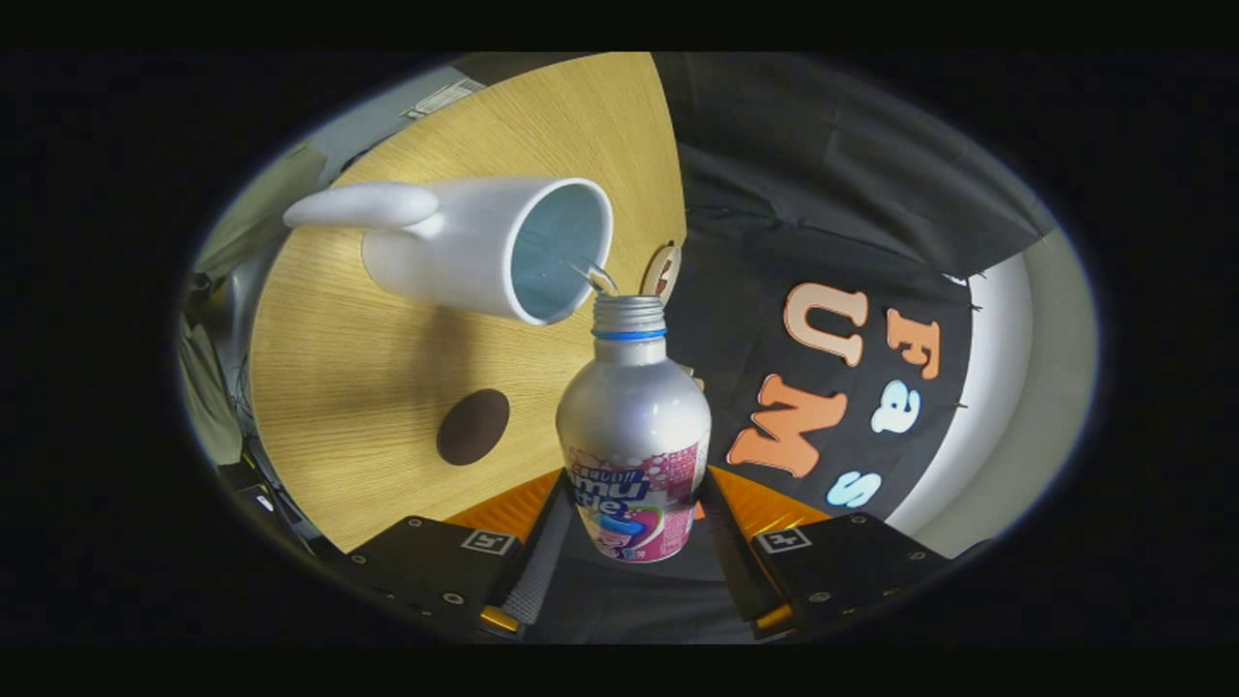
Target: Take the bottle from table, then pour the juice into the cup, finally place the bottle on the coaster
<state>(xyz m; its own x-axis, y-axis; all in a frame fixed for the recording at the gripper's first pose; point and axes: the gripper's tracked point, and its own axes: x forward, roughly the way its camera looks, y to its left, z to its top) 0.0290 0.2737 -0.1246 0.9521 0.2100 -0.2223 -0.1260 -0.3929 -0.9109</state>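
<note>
Two fingers of the tongs (634,542) are clamped on the lower body of the bottle (634,436), one on each side, and the bottle is tipped so its open neck sits just at the rim of the white cup (484,247). A thin stream of clear liquid (595,276) runs from the mouth into the cup.

My worry is the gap at the rim: the neck barely reaches over the lip, so a small drift away from the cup would likely send juice onto the table (387,368). Tipping too steeply could make the flow surge and splash. The smooth metal body may also slip in the grip if pressure eases.

Beside the bottle, nearer than the cup, a dark round coaster (472,426) lies flat on the pale wood-grain table, well apart from the cup. A small round brown-and-white item (662,271) sits near the table's edge; I cannot tell what it is. Black cloth hangs beyond the table.
</note>
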